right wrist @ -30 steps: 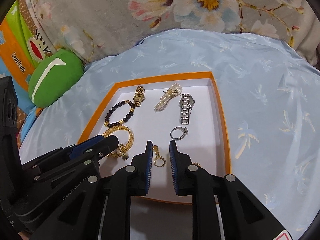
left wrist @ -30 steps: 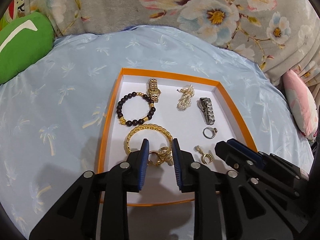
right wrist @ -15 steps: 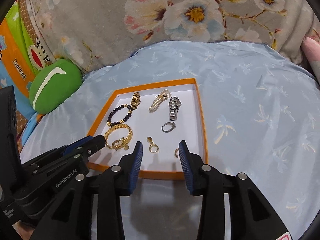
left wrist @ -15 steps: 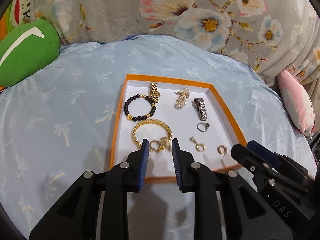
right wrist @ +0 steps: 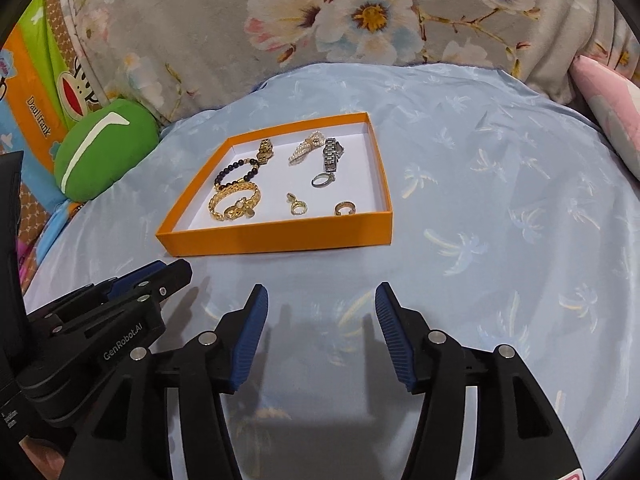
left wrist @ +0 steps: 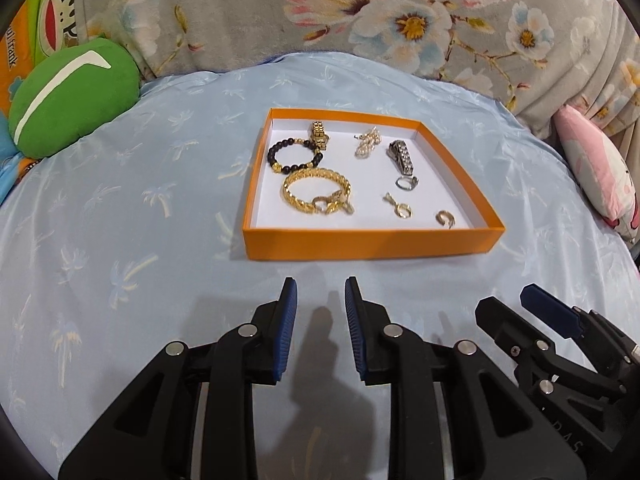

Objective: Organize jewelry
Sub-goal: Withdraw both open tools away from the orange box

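A shallow orange tray (left wrist: pixel 372 243) with a white floor sits on a pale blue bedspread (left wrist: pixel 120 240) printed with palm trees, all the jewelry laid out inside it. Along the far edge lie a gold watch (left wrist: pixel 319 135), a cluster of pearls (left wrist: pixel 368 142) and a silver watch (left wrist: pixel 401 157); a black bead bracelet (left wrist: pixel 295 157) rests just in front of the gold watch, with a gold chain bracelet (left wrist: pixel 318 196) nearer still. A silver ring (left wrist: pixel 406 183) lies just below the silver watch, while a gold hoop earring (left wrist: pixel 400 208) and a second gold earring (left wrist: pixel 445 218) sit near the front wall. Both tools hover over the bedspread short of the tray, holding nothing: the left gripper (left wrist: pixel 320 312) with a narrow gap between its blue pads, the right gripper (right wrist: pixel 322 320) spread wide. A green plush cushion (right wrist: pixel 106 150) rests at the far left against floral fabric (right wrist: pixel 360 12).
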Tool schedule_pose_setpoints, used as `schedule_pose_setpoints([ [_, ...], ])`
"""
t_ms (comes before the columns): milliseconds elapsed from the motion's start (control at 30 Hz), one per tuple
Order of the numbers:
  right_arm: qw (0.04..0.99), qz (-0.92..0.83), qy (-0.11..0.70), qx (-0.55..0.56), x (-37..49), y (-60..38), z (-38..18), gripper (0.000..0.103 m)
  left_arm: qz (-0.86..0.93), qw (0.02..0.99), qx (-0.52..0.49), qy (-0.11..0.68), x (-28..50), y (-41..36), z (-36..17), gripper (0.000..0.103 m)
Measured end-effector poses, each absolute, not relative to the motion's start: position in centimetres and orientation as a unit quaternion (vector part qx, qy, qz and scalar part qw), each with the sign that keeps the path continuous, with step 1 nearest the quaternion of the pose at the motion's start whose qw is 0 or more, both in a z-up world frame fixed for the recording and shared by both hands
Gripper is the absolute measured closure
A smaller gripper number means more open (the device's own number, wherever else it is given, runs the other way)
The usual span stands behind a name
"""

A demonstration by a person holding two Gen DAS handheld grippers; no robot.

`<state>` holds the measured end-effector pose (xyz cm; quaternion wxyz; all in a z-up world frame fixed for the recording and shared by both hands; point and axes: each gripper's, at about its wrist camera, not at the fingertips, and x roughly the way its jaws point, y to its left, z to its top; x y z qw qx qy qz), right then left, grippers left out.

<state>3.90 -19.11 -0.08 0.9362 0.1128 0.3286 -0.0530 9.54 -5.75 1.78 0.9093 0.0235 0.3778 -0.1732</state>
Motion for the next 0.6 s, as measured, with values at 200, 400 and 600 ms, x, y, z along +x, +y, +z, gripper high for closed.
schedule_pose_setpoints([
  [200,0.939,-0.064,0.323,0.102,3.1,-18.4,-0.1,0.039,-0.163,0.912,0.034,0.375,8.5,-5.9,1.5,0.078],
  [400,0.937,-0.082,0.321,0.112,2.6,-18.9,-0.1,0.026,-0.127,0.923,0.023,0.364,8.4,-4.9,1.7,0.048],
  [600,0.935,-0.101,0.321,0.114,2.4,-19.1,-0.2,0.019,-0.101,0.927,0.029,0.359,8.3,-4.7,1.8,0.035],
])
